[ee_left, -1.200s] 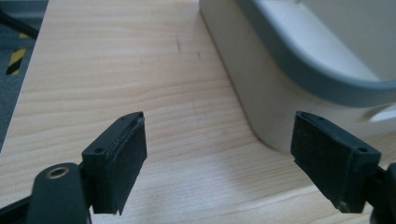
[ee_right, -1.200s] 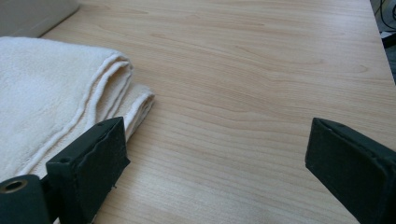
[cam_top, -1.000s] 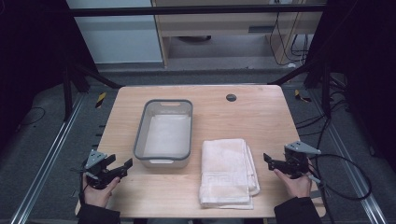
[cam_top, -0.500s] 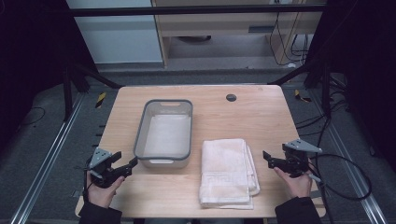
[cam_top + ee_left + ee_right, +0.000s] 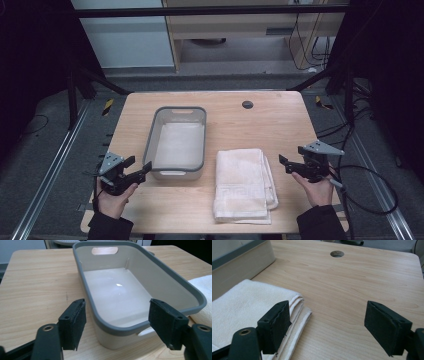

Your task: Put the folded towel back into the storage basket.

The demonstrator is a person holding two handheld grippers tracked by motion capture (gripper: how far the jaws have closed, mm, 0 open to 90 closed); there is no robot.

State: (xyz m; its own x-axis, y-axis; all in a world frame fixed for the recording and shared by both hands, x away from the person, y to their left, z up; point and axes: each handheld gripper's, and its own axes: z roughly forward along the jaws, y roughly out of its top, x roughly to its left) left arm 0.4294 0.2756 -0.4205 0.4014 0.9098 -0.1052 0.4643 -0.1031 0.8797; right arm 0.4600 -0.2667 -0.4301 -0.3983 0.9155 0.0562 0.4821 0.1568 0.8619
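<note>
Grey tub (image 5: 179, 142) beside folded towel (image 5: 242, 184), table (image 5: 260, 122) with grommet hole (image 5: 247, 104)

I count one tabletop (image 5: 240, 125), and on it one grey-rimmed bin (image 5: 178, 142) and one folded white towel (image 5: 242, 185). One round hole (image 5: 247, 104) sits in the wood near the far edge. I see two hands, the left hand (image 5: 112, 200) and the right hand (image 5: 317, 190), and each carries one gripper: the left gripper (image 5: 141, 170) and the right gripper (image 5: 286, 164), two in all.
</note>
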